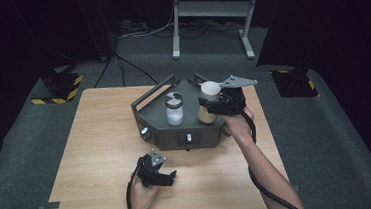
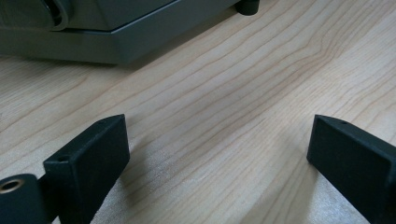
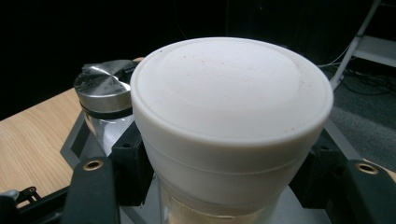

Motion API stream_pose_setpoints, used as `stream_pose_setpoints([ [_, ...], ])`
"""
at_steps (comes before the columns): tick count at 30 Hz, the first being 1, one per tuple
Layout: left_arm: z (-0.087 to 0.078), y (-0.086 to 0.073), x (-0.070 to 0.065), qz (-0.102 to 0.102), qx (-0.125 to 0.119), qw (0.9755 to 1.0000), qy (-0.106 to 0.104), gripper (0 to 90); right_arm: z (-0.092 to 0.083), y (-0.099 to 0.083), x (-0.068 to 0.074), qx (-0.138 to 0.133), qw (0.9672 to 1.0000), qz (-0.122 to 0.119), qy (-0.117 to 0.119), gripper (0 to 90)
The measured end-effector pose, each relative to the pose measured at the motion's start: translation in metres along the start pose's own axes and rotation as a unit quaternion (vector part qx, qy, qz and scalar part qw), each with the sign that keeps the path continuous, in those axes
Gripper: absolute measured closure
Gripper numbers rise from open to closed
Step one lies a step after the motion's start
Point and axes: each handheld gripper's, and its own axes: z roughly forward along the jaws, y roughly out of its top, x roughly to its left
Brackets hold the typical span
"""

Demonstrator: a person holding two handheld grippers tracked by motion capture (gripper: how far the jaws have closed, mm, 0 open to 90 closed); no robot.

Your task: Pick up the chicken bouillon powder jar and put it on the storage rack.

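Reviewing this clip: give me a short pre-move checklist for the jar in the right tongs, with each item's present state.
1. Right tongs closed on the white-lidded jar: ok, jaws sit on both sides just under the lid.
2. Lid seated on that jar: ok, it looks level.
3. Jar lifted off the grey scale: cannot tell, its base is hidden.
4. Gap to the metal-lidded jar: ok, the two stand apart on the platform.
5. Left tongs free: ok, jaws wide open over bare table, nothing between them.
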Motion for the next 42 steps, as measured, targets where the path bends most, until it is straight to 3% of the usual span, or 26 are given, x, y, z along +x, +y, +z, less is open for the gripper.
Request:
stream_pose_setpoints([
  [18, 0.000, 0.000, 0.000, 0.000, 0.000, 1.0000, 0.000, 5.6, 0.017, -0.003, 0.003, 0.013, 0.9999, 0.000, -0.010, 34.9],
  [42, 0.000, 0.000, 0.000, 0.000, 0.000, 1.0000, 0.000, 5.6, 0.017, -0.005, -0.001, 0.010, 0.9999, 0.006, -0.004, 34.6],
])
